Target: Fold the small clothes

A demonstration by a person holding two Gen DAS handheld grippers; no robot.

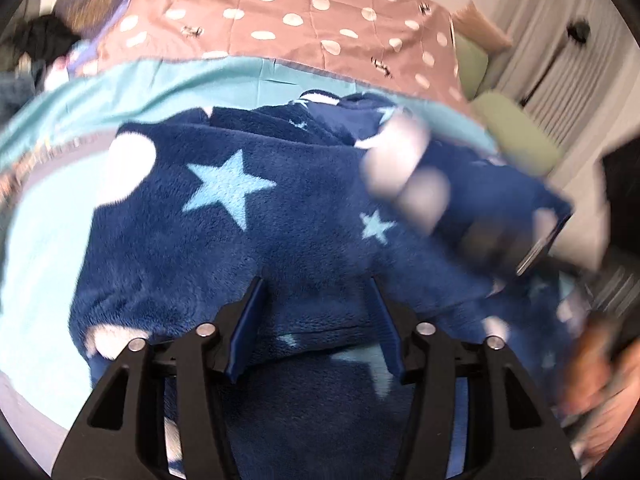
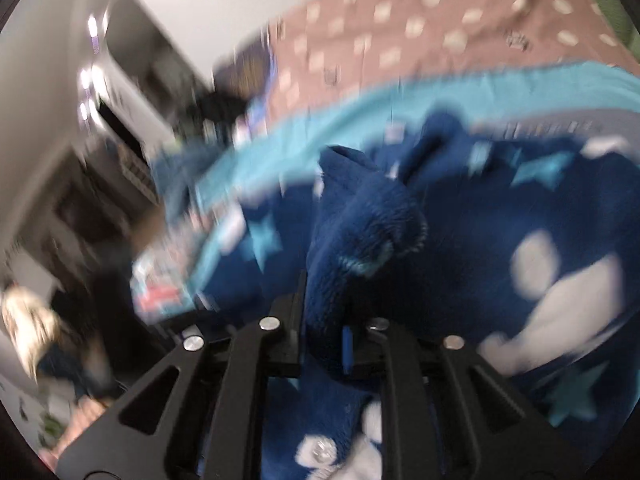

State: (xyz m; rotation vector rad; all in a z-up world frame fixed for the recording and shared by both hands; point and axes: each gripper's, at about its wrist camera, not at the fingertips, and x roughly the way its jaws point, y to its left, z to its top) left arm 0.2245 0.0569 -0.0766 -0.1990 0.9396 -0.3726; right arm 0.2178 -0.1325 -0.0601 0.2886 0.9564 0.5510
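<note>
Clearly, our left gripper (image 1: 318, 322) has its blue-padded jaws spread wide, released, and hanging just over the navy fleece garment (image 1: 224, 216). Nothing sits between the fingers (image 1: 250, 328); the fleece passes below them, with a folded hem crossing the gap. That garment, dark blue plush with pale blue stars and white patches, fills the middle of the left wrist view and lies on a turquoise sheet (image 1: 168, 80), which shows at 12 and 9 o'clock of it. Beyond the sheet, at 12 o'clock, we see a dusty-pink cover with white dots (image 1: 304, 12). A pale green pillow (image 1: 516, 132) lies at 2 o'clock of the garment.

At 3 o'clock in that same view our right gripper (image 1: 432, 184) appears as a blurred pale and dark shape over the fleece, too smeared to read there. From the right wrist view, the right gripper (image 2: 324, 344) is clenched on a thick bunched fold of the garment (image 2: 360, 232), which rises from between the two fingers and flops over toward 1 o'clock. More of the starred fleece spreads out at 3 o'clock, the turquoise sheet (image 2: 360, 116) bands across at 12 o'clock, and the dotted pink cover (image 2: 440, 20) lies above it. Dark furniture at 9 o'clock is too blurred for us to name.
</note>
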